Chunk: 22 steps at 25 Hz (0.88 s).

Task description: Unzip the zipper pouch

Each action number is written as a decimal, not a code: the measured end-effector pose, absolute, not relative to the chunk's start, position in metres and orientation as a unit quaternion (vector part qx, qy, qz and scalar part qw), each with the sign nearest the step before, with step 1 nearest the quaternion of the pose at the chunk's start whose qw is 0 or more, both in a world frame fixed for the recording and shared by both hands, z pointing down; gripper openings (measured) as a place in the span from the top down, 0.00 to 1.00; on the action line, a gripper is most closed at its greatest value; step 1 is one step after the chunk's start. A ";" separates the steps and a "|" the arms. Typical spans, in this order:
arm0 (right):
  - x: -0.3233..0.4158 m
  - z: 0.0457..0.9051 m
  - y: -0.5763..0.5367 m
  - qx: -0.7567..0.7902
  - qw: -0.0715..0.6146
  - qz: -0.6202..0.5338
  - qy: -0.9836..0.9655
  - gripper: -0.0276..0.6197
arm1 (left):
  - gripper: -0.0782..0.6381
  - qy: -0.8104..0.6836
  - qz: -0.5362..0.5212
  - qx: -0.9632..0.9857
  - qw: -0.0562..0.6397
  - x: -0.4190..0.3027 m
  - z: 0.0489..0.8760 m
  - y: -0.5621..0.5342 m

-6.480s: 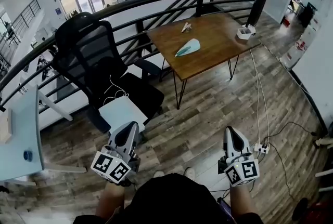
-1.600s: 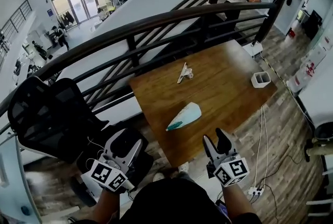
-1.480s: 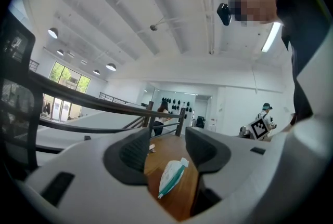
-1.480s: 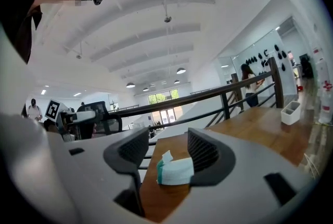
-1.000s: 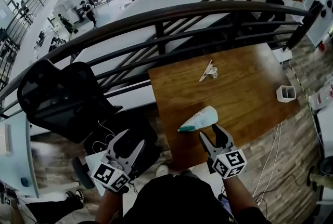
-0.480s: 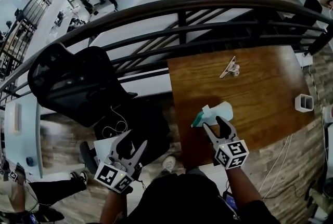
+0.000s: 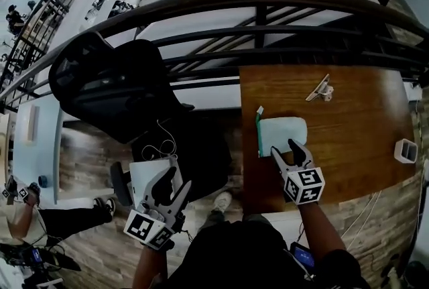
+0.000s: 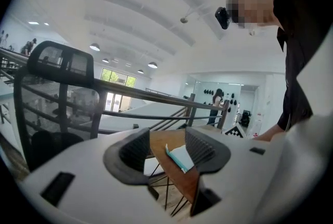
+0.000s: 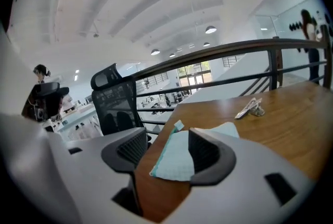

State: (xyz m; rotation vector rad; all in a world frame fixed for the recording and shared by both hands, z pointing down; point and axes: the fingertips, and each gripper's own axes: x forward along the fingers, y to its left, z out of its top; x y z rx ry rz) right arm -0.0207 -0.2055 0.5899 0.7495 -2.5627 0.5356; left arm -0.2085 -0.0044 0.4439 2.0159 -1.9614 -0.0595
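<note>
Right gripper (image 7: 284, 148) has dropped onto the zipper pouch (image 7: 285, 131), jaws apart; pouch lies flat at the table's (image 7: 355, 127) left edge. Left gripper (image 7: 179, 172) gapes empty, off-table. White cup (image 7: 405, 150): contents unreadable.

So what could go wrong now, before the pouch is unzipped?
1. The pouch lies loose near the edge of the table; a nudge from the open right gripper might slide it off.
2. The left gripper hangs open off the table, beside the chair; pulling the zipper without it holding the pouch would probably just drag the pouch.
</note>
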 end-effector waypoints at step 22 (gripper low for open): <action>-0.023 0.696 -0.213 0.177 0.474 0.054 -0.861 0.55 | 0.58 -0.731 -0.007 0.651 0.204 -0.200 0.464 0.015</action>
